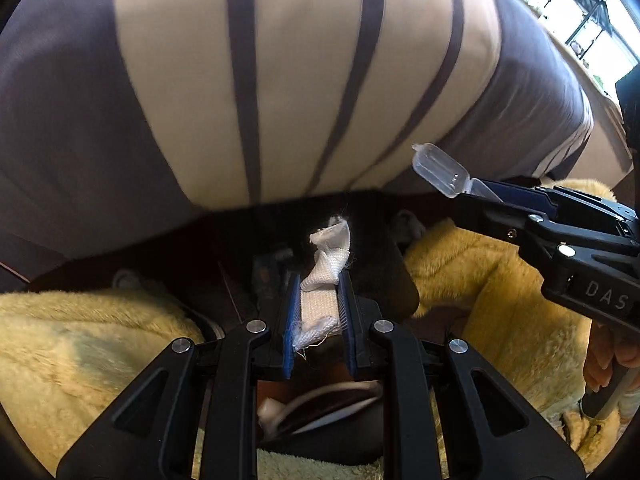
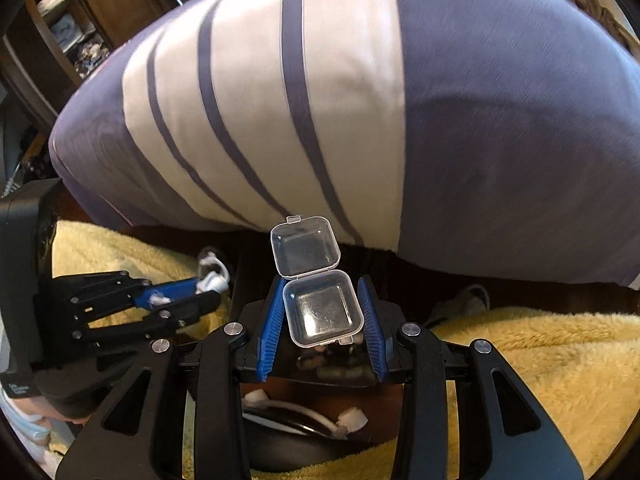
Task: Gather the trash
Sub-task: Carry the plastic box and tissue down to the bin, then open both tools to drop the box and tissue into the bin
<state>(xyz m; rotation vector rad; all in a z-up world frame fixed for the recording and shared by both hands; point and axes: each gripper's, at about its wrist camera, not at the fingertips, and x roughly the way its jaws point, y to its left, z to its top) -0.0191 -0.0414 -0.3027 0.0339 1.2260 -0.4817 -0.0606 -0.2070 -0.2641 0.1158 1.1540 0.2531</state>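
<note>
The left gripper (image 1: pixel 319 312) pinches a frayed white strap (image 1: pixel 326 268), its loose end curling toward 12 o'clock. The right gripper (image 2: pixel 323 312) clamps a clear hinged box (image 2: pixel 318 304), lid open at 12. A striped pillow (image 2: pixel 320 100) looms close ahead of both; yellow blanket (image 2: pixel 540 352) lies at 3 and 9.

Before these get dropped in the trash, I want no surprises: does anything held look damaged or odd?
The white webbing strip in the left hand-held gripper is frayed and twisted. The clear plastic case in the right one hangs open, apparently empty.
</note>
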